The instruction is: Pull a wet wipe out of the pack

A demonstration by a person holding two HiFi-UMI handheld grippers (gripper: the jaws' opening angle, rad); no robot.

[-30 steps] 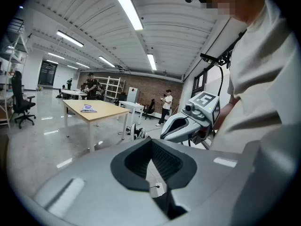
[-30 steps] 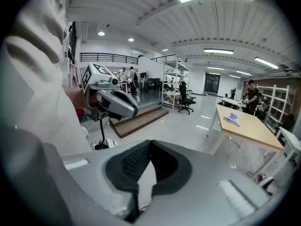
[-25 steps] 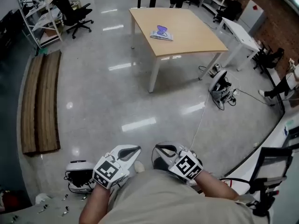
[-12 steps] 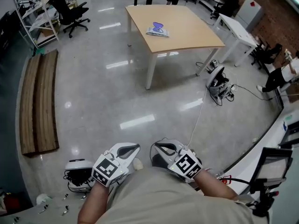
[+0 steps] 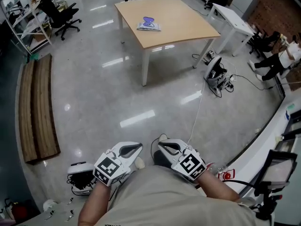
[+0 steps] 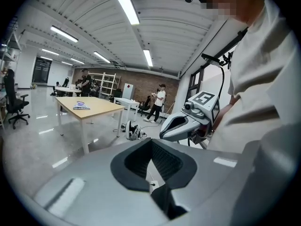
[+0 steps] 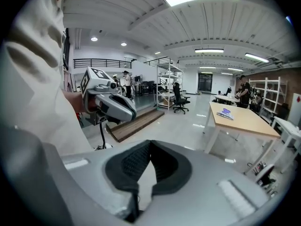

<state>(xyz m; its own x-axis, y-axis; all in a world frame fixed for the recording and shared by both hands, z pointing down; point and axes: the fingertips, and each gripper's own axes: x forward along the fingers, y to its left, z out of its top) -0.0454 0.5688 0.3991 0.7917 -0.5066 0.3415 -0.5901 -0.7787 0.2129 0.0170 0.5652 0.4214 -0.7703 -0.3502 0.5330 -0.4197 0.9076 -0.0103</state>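
The wet wipe pack (image 5: 148,24), white with a purple print, lies flat on the far half of a light wooden table (image 5: 183,27) across the room. It also shows small in the left gripper view (image 6: 81,107) and the right gripper view (image 7: 225,113). Both grippers are held low at the person's waist, far from the table. My left gripper (image 5: 137,148) is shut with nothing in it, its tips touching (image 6: 151,140). My right gripper (image 5: 162,146) is likewise shut and empty (image 7: 150,143). Each gripper points inward toward the other.
Glossy grey floor lies between me and the table. Wooden planks (image 5: 36,107) lie along the left. A floor device with cables (image 5: 216,76) sits right of the table, beside a white table (image 5: 231,19). A round device (image 5: 80,175) rests by my left side. A person (image 5: 284,59) sits far right.
The table and pack have slid up and left in the head view as the person moves. Both grippers stay shut at the waist.
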